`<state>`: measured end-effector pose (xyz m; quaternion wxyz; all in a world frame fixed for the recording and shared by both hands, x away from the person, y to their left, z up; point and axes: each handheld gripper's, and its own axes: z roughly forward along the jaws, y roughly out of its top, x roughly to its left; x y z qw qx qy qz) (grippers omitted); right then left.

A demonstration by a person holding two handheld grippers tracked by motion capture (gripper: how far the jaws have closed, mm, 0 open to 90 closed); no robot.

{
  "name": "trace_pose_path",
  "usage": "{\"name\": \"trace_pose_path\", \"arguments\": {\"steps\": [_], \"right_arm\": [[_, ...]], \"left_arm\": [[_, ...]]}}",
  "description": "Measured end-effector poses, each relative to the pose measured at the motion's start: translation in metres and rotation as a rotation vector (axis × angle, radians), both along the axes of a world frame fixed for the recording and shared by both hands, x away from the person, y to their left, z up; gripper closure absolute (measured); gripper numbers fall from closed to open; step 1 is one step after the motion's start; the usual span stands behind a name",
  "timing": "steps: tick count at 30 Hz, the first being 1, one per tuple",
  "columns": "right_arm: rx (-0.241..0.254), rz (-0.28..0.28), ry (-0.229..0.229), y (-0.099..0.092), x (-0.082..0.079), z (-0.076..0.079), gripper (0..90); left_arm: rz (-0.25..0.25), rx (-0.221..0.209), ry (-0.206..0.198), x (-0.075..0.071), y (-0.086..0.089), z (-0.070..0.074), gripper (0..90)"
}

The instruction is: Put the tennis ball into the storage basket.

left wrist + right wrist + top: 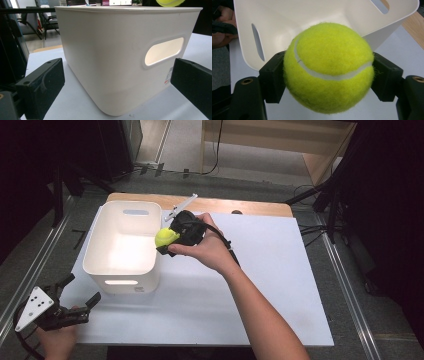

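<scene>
White sheeting covered the table [260,285], with a strip of bare wood showing at its far edge and grey floor around it. On that table the work was partly done: the tennis ball [166,237] was already off the surface, clamped between the two black jaws of the right tongs [172,239], whose pads pressed on its opposite sides in the right gripper view [329,67]. The ball hung at the right rim of the white bin [122,245], about level with the rim's top and not yet clearly over the opening. The inside of the bin looked bare, so the drop was judged the step left: carry the ball a little further over the opening, then let the jaws part. The left tongs [80,292] rested near the front left corner of the table, just beside the bin's near wall, jaws apart and gripping nothing; in the left gripper view the bin's wall with its handle slot [163,51] stood between them, untouched.
</scene>
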<state>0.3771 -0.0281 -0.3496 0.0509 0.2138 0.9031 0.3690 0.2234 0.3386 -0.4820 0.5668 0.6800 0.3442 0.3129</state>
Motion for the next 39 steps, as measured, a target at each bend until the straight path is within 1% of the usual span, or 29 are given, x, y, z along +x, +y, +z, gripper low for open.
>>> {"name": "trace_pose_path", "arguments": {"steps": [1, 9, 14, 15, 19, 27, 32, 35, 36, 37, 38, 39], "right_arm": [[-0.002, -0.004, 0.003, 0.001, 0.000, 0.001, 24.2], [-0.006, 0.011, -0.007, 0.008, 0.000, 0.004, 24.2], [-0.008, 0.020, -0.004, 0.013, 0.000, 0.005, 24.2], [-0.008, 0.024, -0.009, 0.014, 0.000, 0.005, 24.2], [-0.008, 0.018, -0.003, 0.017, 0.001, 0.005, 24.2], [-0.007, 0.035, -0.008, 0.024, 0.001, 0.004, 24.2], [-0.008, 0.037, -0.003, 0.030, 0.000, 0.004, 24.2], [-0.006, 0.049, -0.009, 0.032, 0.000, 0.004, 24.2], [-0.006, 0.042, 0.000, 0.034, 0.000, 0.004, 24.2], [-0.004, 0.047, -0.006, 0.035, 0.000, 0.003, 24.2], [-0.004, 0.048, 0.000, 0.036, 0.000, 0.003, 24.2], [-0.002, 0.049, -0.004, 0.037, 0.000, 0.003, 24.2]], "left_arm": [[0.000, 0.000, 0.000, 0.000, 0.000, 0.000, 0.0], [0.000, 0.000, 0.000, 0.000, 0.000, 0.000, 0.0], [-0.001, -0.001, 0.001, 0.000, 0.000, 0.000, 0.0], [-0.001, -0.001, 0.001, 0.000, 0.000, 0.000, 0.0], [-0.002, 0.000, 0.001, 0.000, 0.000, 0.000, 0.0], [-0.003, 0.000, 0.001, 0.000, 0.000, 0.000, 0.0], [-0.003, -0.001, 0.001, 0.000, 0.000, 0.000, 0.0], [-0.003, 0.000, 0.002, 0.000, 0.000, 0.000, 0.0], [-0.003, 0.000, 0.002, 0.000, 0.000, 0.000, 0.0], [-0.004, -0.001, 0.001, 0.000, 0.000, 0.000, 0.0], [-0.003, -0.002, 0.001, 0.000, 0.000, 0.000, 0.0], [-0.004, -0.001, 0.001, 0.000, 0.000, 0.000, 0.0]]}}
